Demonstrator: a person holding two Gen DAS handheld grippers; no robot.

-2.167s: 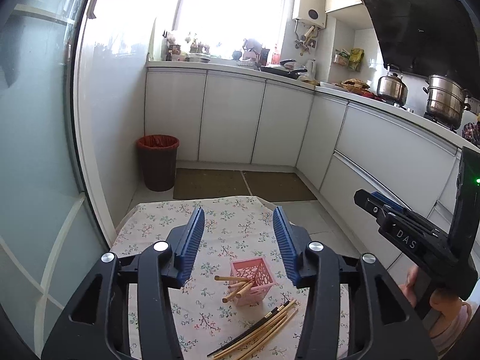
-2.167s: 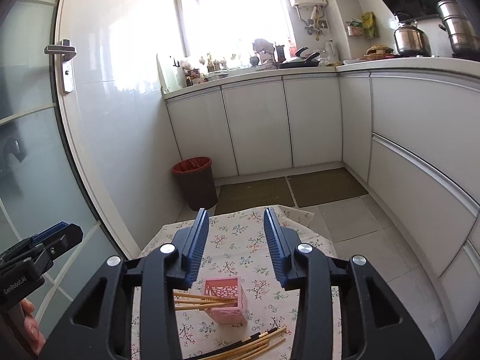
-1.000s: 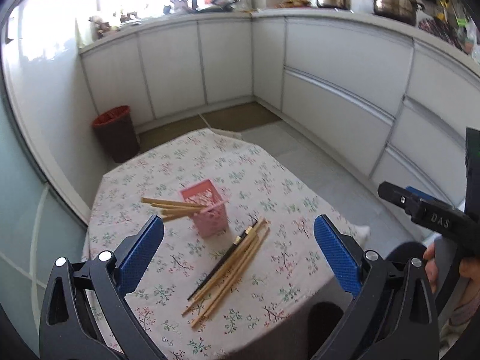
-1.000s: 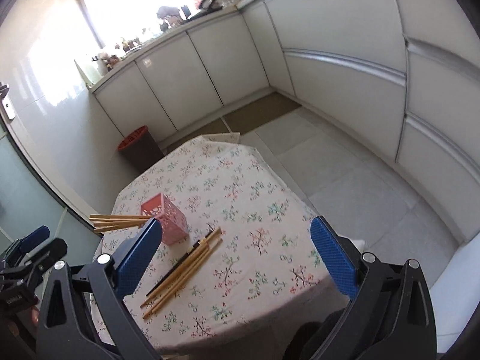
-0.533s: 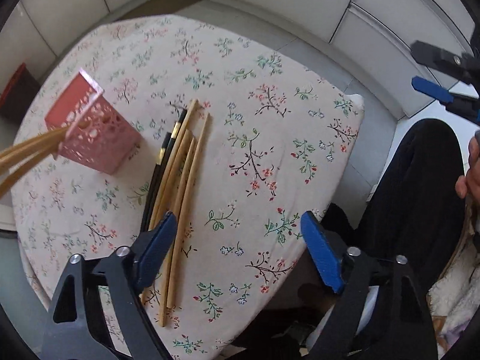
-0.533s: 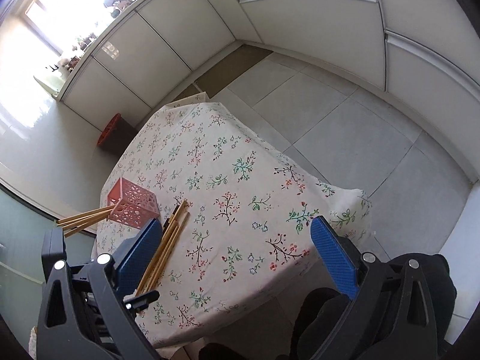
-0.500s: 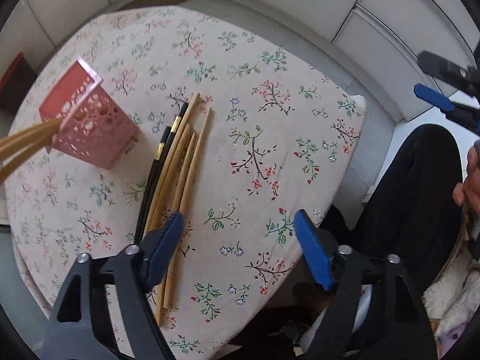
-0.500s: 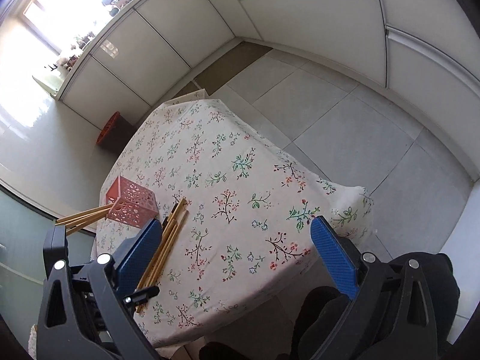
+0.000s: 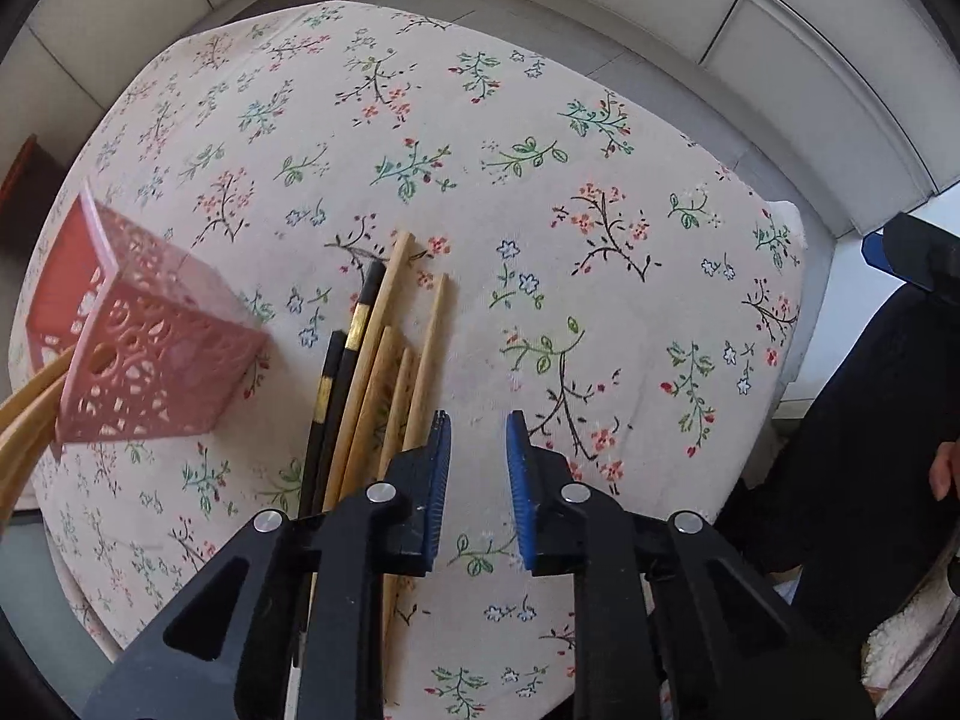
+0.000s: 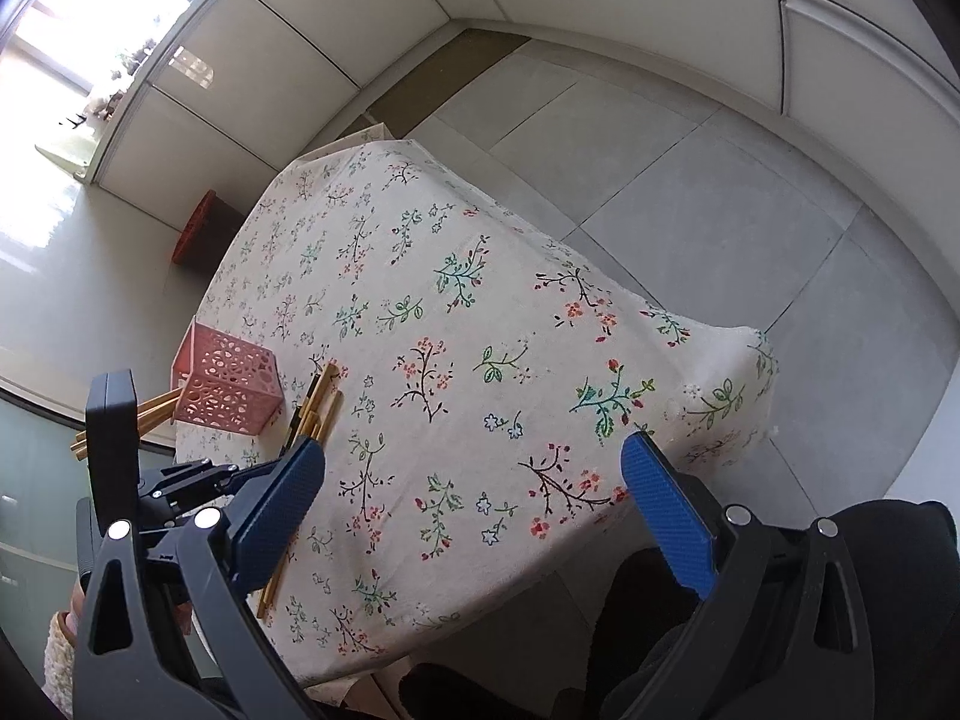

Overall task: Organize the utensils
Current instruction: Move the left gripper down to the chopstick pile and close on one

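A pink perforated holder lies on its side on the floral tablecloth, with wooden chopsticks poking out of its mouth. Beside it lie loose chopsticks: two black ones and several wooden ones. My left gripper points straight down just right of this bundle; its jaws are closing to a narrow gap with only cloth showing between them. Its left finger overlaps the wooden sticks' near ends. My right gripper hangs wide open over the table's near side, holding nothing. The right wrist view also shows the holder and the sticks.
The table's near edge drops off toward a person's dark trousers. A red bin stands on the floor beyond the table. White cabinets line the tiled floor.
The left gripper has dropped close to the table beside the loose chopsticks, and its jaws have narrowed from wide to a slim gap. The right gripper has sunk too and stays wide.
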